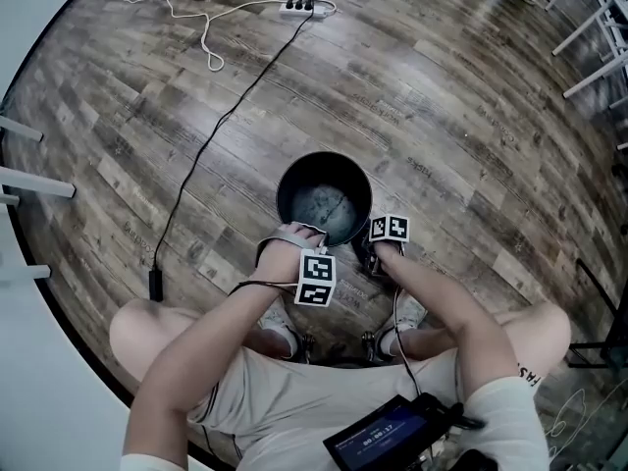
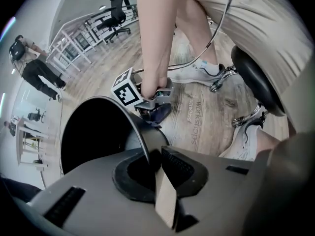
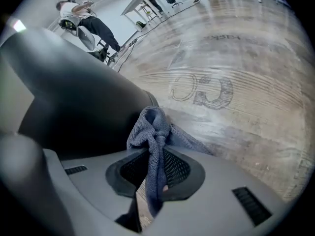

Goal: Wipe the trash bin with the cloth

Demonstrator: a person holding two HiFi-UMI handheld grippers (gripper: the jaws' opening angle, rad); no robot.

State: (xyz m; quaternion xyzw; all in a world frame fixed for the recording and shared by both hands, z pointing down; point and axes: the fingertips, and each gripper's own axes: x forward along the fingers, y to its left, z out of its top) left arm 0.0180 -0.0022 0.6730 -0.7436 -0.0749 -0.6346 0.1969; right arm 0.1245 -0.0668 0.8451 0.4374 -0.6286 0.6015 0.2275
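A round black trash bin [image 1: 324, 196] stands open on the wood floor in front of my feet. My left gripper [image 1: 294, 232] is at its near left rim. In the left gripper view the thin rim [image 2: 142, 149] runs between the jaws, and my left gripper [image 2: 153, 165] is shut on it. My right gripper [image 1: 367, 249] is low against the bin's near right outer wall. It is shut on a blue-grey cloth [image 3: 153, 128], which bunches up against the dark bin wall [image 3: 83, 107]. The left gripper view also shows the right gripper's marker cube [image 2: 126, 90] and the cloth [image 2: 160, 113].
A black cable [image 1: 216, 130] runs across the floor to a power strip [image 1: 300, 8] at the back. White furniture legs [image 1: 29, 180] stand at the left, and more legs [image 1: 594, 27] at the back right. My shoes [image 1: 407, 314] and a stool base are just behind the bin.
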